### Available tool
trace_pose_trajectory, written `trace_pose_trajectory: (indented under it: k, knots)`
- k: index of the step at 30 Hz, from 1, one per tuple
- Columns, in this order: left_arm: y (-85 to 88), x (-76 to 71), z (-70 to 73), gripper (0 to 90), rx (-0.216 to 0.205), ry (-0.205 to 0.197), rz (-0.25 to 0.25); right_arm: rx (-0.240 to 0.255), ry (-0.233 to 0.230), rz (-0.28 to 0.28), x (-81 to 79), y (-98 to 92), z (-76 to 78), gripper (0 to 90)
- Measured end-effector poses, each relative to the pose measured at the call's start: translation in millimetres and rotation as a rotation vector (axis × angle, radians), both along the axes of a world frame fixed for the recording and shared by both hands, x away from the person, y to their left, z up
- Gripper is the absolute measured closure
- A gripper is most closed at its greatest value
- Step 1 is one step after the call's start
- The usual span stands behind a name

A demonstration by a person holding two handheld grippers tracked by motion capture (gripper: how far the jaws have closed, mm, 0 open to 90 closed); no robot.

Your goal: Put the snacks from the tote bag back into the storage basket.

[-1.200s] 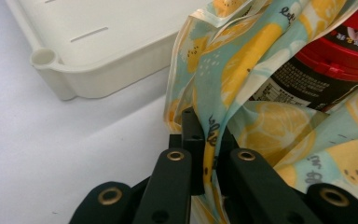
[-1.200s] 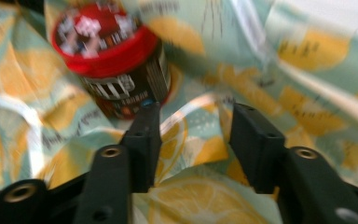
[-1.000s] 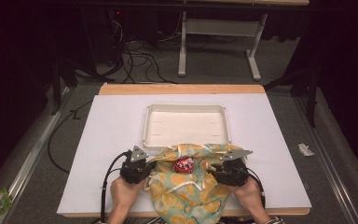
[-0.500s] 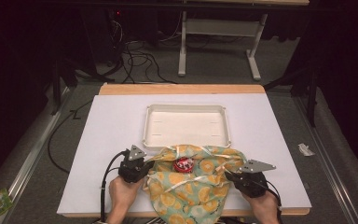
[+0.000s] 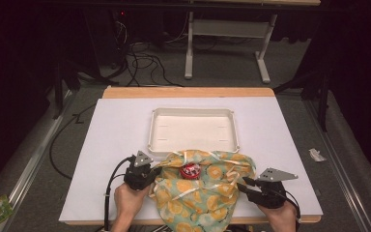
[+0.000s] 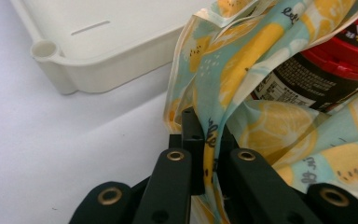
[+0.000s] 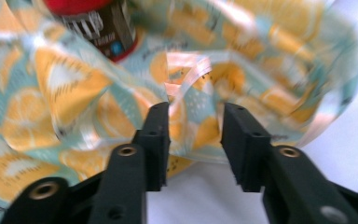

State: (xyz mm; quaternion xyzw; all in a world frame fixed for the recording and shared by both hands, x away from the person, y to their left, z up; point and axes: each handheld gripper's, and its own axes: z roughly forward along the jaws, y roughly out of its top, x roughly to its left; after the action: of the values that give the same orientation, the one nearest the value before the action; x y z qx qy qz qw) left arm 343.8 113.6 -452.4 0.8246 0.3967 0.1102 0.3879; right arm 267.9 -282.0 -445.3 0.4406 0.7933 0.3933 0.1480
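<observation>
- A soft cloth bag printed with yellow lemon slices on pale blue-green [image 5: 200,193] lies crumpled at the near edge of the white worktop [image 5: 106,145], between the person's two hands.
- A dark jar with a red lid [image 5: 191,170] stands inside the bag's open mouth, its lid showing from above; in the left gripper view the jar [image 6: 326,70] sits just behind the raised fabric.
- A shallow white rectangular plastic tray [image 5: 192,126] rests on the worktop just beyond the bag; the bag's far edge touches or overlaps the tray's near rim.
- The left tool [image 5: 147,175] is at the bag's left edge, and its jaws are pressed together on a fold of the fabric, as the left gripper view [image 6: 205,140] shows with cloth pinched between them.
- The right tool [image 5: 245,185] is at the bag's right edge, pointing toward it. Its jaws stand apart and have just been opening; in the right gripper view [image 7: 193,135] a pale ribbon-like strap [image 7: 186,88] and bag fabric lie in the gap, but the pads do not press on them.
- That view is blurred.
</observation>
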Motion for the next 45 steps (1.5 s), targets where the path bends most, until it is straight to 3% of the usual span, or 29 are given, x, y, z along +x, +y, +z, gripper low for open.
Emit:
trace_pose_trajectory:
  k: [3, 6, 13, 17, 24, 33, 39, 45]
  knots:
    - [0.6, 0.3, 0.7, 89.2, -0.002, 0.001, -0.003, 0.027, -0.02, -0.007, 0.3, -3.6, 13.6, 57.2]
    - [-0.6, 0.0, 0.7, 89.2, -0.011, 0.003, -0.001, 0.024, -0.04, -0.013, 1.8, -3.8, 23.2, 58.1]
    - [-2.5, 0.1, 0.8, 89.2, -0.017, 0.005, -0.006, -0.029, -0.083, 0.063, 13.9, 30.7, 38.5, 73.8]
    - [-2.0, 0.1, 1.3, 89.2, -0.017, 0.006, -0.009, -0.041, -0.046, 0.12, 33.6, 59.1, 29.7, 79.7]
    - [-1.1, 1.0, 1.5, 89.0, -0.014, -0.001, -0.005, -0.127, 0.035, 0.121, 57.8, 87.2, 0.5, 82.1]
    - [0.8, 2.6, 1.2, 86.7, -0.001, -0.022, 0.017, -0.229, 0.081, 0.06, 68.1, 76.8, -12.4, 82.1]
    - [3.1, 3.6, 1.5, 84.9, 0.012, -0.033, 0.038, -0.309, 0.072, 0.029, 67.1, 63.8, -17.5, 81.2]
    - [5.3, 5.1, 1.3, 82.7, 0.027, -0.039, 0.061, -0.304, 0.074, -0.019, 66.7, 48.8, -17.5, 81.3]
